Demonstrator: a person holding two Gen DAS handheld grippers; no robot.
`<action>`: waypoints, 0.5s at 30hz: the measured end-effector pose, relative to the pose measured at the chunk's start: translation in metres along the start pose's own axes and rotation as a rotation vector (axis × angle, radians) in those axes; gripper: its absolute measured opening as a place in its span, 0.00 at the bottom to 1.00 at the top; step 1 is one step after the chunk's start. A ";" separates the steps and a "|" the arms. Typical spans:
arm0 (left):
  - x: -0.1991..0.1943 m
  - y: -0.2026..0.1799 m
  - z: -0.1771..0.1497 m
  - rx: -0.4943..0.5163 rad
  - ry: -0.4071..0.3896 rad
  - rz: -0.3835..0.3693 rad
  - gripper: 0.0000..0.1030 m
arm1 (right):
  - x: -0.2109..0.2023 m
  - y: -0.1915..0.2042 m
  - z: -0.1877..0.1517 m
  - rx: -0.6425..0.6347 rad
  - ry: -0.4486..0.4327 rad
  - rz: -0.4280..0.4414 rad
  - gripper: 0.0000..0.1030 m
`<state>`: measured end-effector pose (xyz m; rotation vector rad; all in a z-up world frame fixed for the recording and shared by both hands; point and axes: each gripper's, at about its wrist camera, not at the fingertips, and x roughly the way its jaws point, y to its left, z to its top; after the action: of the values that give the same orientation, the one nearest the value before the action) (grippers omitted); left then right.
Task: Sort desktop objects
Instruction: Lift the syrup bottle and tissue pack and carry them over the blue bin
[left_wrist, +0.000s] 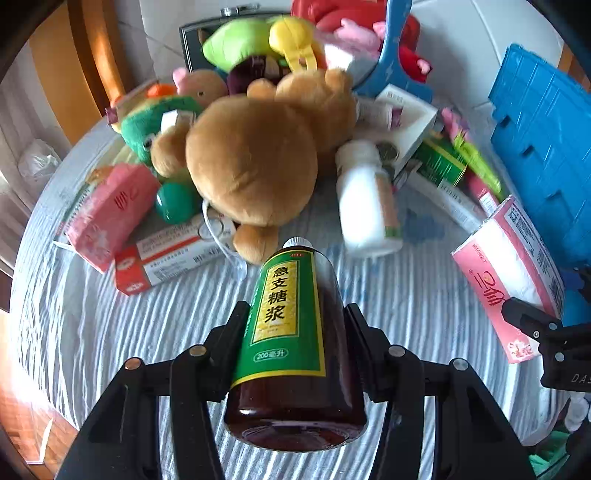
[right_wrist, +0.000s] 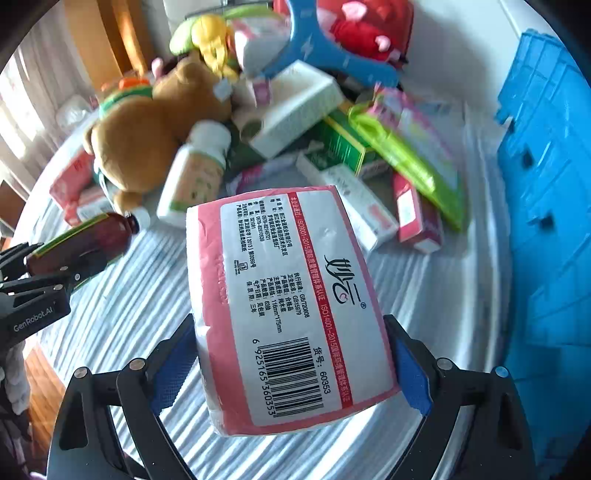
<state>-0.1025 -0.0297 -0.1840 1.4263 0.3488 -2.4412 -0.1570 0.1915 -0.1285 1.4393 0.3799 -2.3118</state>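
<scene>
**Both grippers loaded above the table**

Left gripper (left_wrist: 295, 354): clamped on the syrup bottle (left_wrist: 295, 332), cap pointing toward the teddy bear (left_wrist: 255, 155). Right gripper (right_wrist: 295, 362): clamped on the tissue pack (right_wrist: 291, 306), barcode side up. Both items are clear of the striped cloth (left_wrist: 147, 314). The blue crate (right_wrist: 546, 206) stands at the table's right edge.

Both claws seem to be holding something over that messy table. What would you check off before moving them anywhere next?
1. Left claw clamps the brown syrup bottle: ok.
2. Bottle's white cap on: ok.
3. Right claw grips the pink tissue pack: ok.
4. Both loads lifted off the striped cloth: ok.
5. Space inside the blue crate: cannot tell.
6. White pill bottle lying clear of both claws: ok.
</scene>
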 end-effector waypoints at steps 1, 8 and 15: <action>-0.010 -0.002 0.004 0.008 -0.033 -0.003 0.49 | -0.007 -0.004 0.003 -0.005 -0.027 0.001 0.92; -0.073 -0.025 0.043 0.037 -0.225 -0.008 0.49 | -0.061 0.000 0.042 -0.016 -0.229 -0.028 0.92; -0.140 -0.070 0.073 0.105 -0.422 -0.073 0.49 | -0.149 -0.021 0.050 0.033 -0.466 -0.097 0.92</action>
<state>-0.1216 0.0275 -0.0222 0.9075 0.1801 -2.7683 -0.1471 0.2157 0.0279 0.8661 0.2774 -2.6426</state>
